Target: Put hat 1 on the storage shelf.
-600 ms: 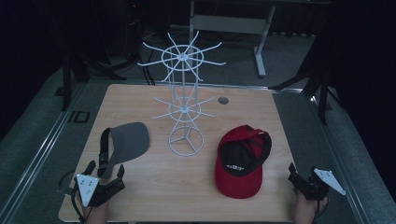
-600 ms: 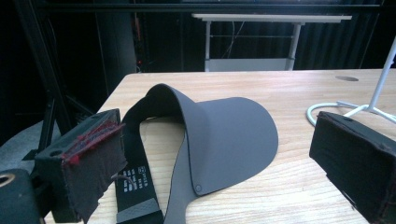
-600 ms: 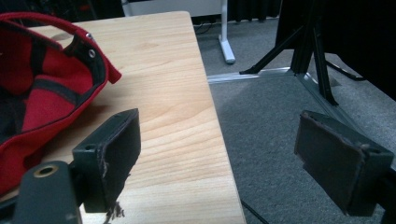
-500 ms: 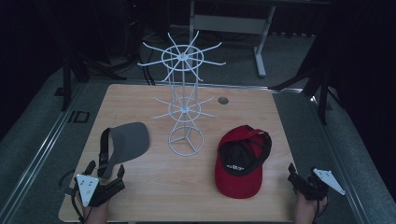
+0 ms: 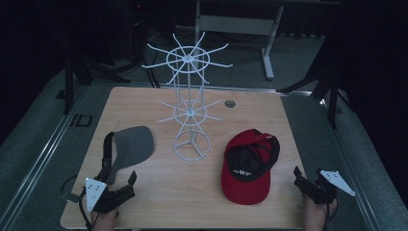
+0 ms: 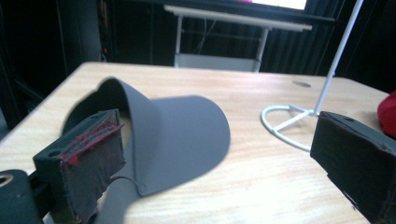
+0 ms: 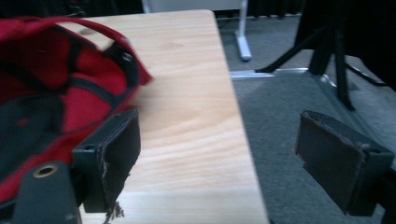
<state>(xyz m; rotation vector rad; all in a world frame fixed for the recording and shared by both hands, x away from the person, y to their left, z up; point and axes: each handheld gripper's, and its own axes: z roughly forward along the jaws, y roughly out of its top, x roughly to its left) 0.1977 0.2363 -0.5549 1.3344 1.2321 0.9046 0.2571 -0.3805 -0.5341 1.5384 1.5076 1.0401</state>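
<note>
Opening stage — nothing lifted yet. Both caps lie flat on the wooden table [image 5: 159, 202], the white wire rack [image 5: 190, 103] standing bare between them. Likely job: hang caps on the rack's prongs.

Left gripper [image 5: 117, 186] at the near left corner, jaws spread wide, nothing between them. In the left gripper view the grey cap [image 6: 173, 135] lies just ahead, its brim pointing at the camera, one jaw close beside the crown. On the high view the grey cap [image 5: 131, 144] sits left of the rack's ring base.

Right gripper [image 5: 308, 182] at the near right edge, jaws likewise apart and empty. Red cap [image 5: 249, 163] lies upside down, dark lining and strap showing — near the right gripper, not touching.

Next move, as I judge it: advance one gripper, slip a jaw under a brim or crown edge, close, then lift toward a prong.

Materials: caps of soft cloth with stiff curved brims; rack of thin painted wire, two tiers of radiating arms; table top pale wood grain, smooth; jaw pads black, frayed.
</note>
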